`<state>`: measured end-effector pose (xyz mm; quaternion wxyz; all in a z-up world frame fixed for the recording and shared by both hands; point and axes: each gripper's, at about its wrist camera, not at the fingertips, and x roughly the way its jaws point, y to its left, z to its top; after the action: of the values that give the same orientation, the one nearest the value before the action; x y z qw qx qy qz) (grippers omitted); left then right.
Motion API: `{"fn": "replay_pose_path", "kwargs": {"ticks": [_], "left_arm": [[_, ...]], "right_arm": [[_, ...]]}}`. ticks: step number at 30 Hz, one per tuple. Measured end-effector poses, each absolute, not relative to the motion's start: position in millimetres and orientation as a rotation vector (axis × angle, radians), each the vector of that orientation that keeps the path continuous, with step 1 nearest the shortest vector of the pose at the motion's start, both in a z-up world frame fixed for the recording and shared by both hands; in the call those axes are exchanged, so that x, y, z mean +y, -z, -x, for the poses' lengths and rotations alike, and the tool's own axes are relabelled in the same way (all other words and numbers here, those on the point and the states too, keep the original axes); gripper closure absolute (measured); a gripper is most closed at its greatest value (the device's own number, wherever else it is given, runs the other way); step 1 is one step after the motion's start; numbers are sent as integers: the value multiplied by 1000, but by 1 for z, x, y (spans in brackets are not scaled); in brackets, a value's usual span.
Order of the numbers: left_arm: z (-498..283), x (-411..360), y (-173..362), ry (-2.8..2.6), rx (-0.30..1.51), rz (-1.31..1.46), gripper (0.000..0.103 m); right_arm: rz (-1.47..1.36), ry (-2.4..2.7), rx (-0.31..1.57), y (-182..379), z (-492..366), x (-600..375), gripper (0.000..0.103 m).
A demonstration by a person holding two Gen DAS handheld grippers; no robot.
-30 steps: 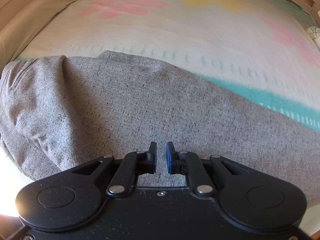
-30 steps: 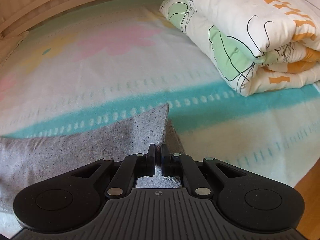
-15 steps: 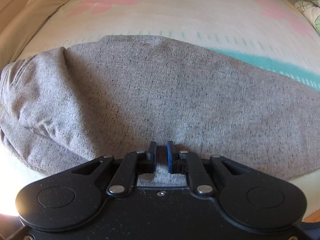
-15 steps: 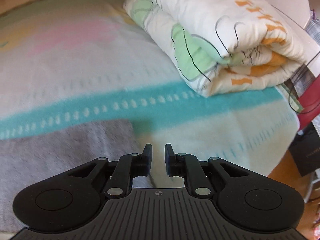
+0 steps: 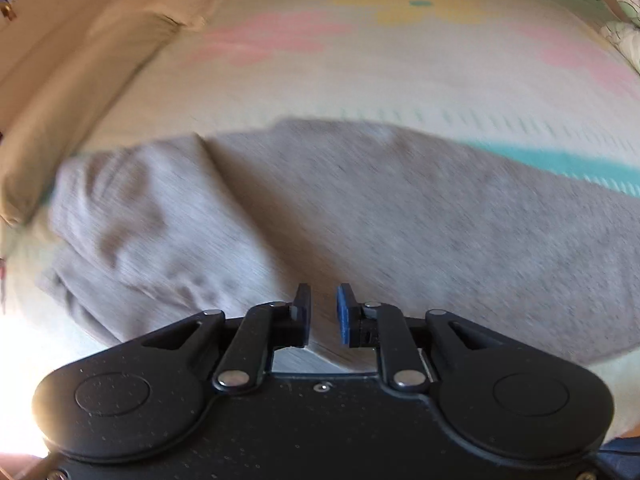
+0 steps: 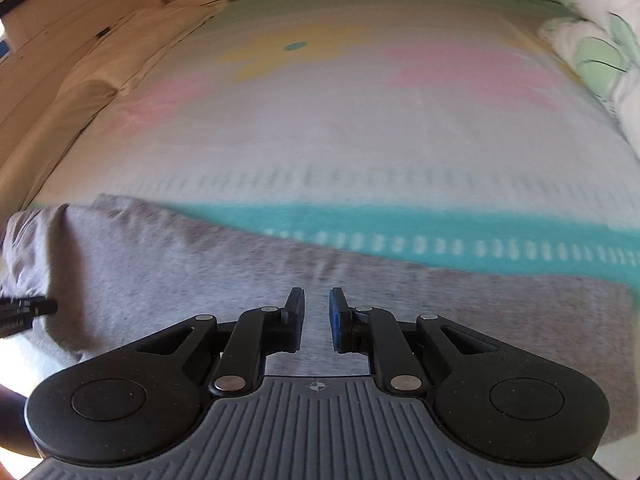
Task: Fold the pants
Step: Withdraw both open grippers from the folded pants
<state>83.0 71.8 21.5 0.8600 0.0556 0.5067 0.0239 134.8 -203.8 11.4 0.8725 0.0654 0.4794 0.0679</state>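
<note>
The grey pants [image 5: 360, 220] lie folded lengthwise across the flowered blanket [image 5: 400, 80], their bunched end at the left. My left gripper [image 5: 322, 312] hovers over their near edge. Its jaws are opening, with a clear gap; grey cloth shows below them but the pads do not press on it. In the right wrist view the pants [image 6: 200, 280] stretch from the left edge to the right. My right gripper [image 6: 317, 316] stands open above their middle, with nothing pinched. A black part [image 6: 24, 312], probably of the left gripper, pokes in at the left edge.
A beige pillow [image 5: 80, 112] lies along the left side of the bed. A folded white quilt with green and orange print [image 6: 592, 40] sits at the far right. The blanket [image 6: 360, 140] spreads beyond the pants up to the wooden bed frame [image 6: 80, 12].
The right gripper let go of the pants' right end, opened and swung left, over their middle. The left jaws widened and that gripper drew back, so the bunched left end shows more.
</note>
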Motion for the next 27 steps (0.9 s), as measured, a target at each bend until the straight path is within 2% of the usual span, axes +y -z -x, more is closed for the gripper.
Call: {"fn": "replay_pose_path", "kwargs": {"ticks": [2, 7, 12, 16, 27], "left_arm": [[-99, 100, -36, -96, 1054, -79, 56], [-132, 172, -61, -209, 1041, -4, 46], [-150, 233, -71, -305, 1029, 15, 44], [-156, 273, -69, -347, 1024, -11, 35], [-172, 330, -30, -360, 1051, 74, 34]], "right_arm": [[-112, -206, 990, -14, -138, -180, 89], [-24, -352, 957, -16, -138, -127, 89], [63, -489, 931, -14, -134, -75, 88], [103, -584, 931, -10, -126, -35, 87], [300, -741, 850, -6, -98, 44, 87]]}}
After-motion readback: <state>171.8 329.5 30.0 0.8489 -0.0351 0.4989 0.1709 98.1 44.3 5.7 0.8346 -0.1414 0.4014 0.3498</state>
